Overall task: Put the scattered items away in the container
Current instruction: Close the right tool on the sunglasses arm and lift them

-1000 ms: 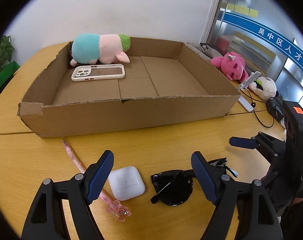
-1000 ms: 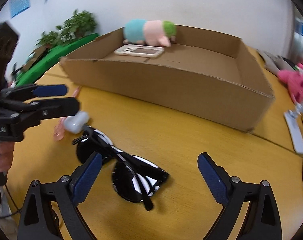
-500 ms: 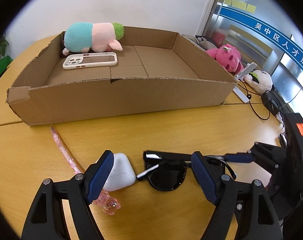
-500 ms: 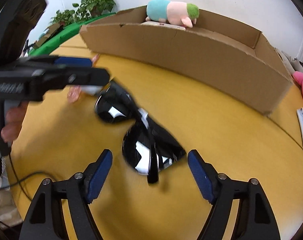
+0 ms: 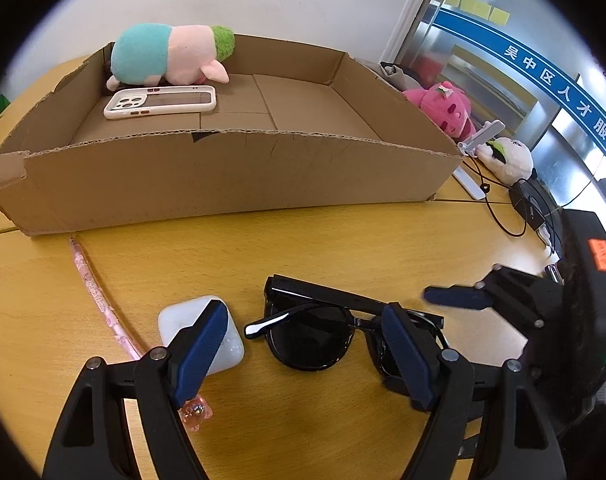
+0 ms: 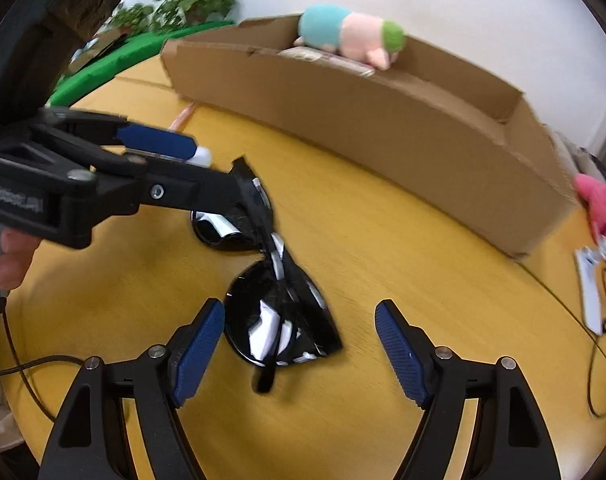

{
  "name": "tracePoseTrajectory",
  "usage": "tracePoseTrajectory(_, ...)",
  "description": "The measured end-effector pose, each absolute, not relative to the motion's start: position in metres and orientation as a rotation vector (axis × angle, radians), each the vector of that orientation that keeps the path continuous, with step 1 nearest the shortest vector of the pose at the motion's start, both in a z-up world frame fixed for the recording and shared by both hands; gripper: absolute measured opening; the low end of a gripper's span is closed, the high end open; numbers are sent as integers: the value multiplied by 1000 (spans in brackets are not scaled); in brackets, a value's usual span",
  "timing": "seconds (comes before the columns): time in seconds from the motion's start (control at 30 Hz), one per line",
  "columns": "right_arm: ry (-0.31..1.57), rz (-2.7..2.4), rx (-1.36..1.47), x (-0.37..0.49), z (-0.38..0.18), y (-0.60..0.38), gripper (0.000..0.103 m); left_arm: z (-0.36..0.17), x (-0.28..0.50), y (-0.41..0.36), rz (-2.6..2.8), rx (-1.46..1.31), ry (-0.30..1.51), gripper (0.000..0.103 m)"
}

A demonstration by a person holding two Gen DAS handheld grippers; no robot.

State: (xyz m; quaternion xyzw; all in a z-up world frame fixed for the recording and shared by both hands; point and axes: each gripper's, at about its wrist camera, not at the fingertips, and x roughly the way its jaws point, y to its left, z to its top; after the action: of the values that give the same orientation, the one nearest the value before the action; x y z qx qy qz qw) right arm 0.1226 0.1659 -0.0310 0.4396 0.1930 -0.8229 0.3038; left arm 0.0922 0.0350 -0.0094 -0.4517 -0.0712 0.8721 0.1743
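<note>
Black sunglasses (image 5: 323, 336) lie folded on the wooden table (image 5: 263, 248), also in the right wrist view (image 6: 271, 304). My left gripper (image 5: 303, 356) is open, its fingers straddling one lens. My right gripper (image 6: 299, 344) is open around the other lens, and shows from the side in the left wrist view (image 5: 459, 298). A white earbud case (image 5: 201, 334) and a pink pen (image 5: 99, 300) lie to the left. The cardboard box (image 5: 223, 176) behind holds a plush pig (image 5: 171, 56) and a phone case (image 5: 161, 102).
A pink plush (image 5: 443, 110), a white panda plush (image 5: 507, 158), a white stand and black cables (image 5: 503, 216) lie right of the box. Potted plants (image 6: 183, 4) and a green surface stand beyond the table's left side. A hand (image 6: 7, 256) holds the left gripper.
Both grippers have come down and closed in on the sunglasses from either side. The glasses now sit between the fingers of each; both stay open.
</note>
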Motion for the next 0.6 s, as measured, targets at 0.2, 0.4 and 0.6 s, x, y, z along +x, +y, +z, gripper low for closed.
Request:
tracePoseTrajectory(0.2, 455, -2171, 1177, 128, -27, 163, 63, -10, 89, 35, 2444, -1284, -218, 79)
tracePoseTrajectory(0.4, 239, -2261, 1226, 134, -25, 185, 61, -16, 86, 42, 2364, -1302, -266, 78)
tracePoseTrajectory(0.6, -138, -2290, 1241, 131, -20, 223, 19, -17, 73, 54, 2261, -1311, -358, 65)
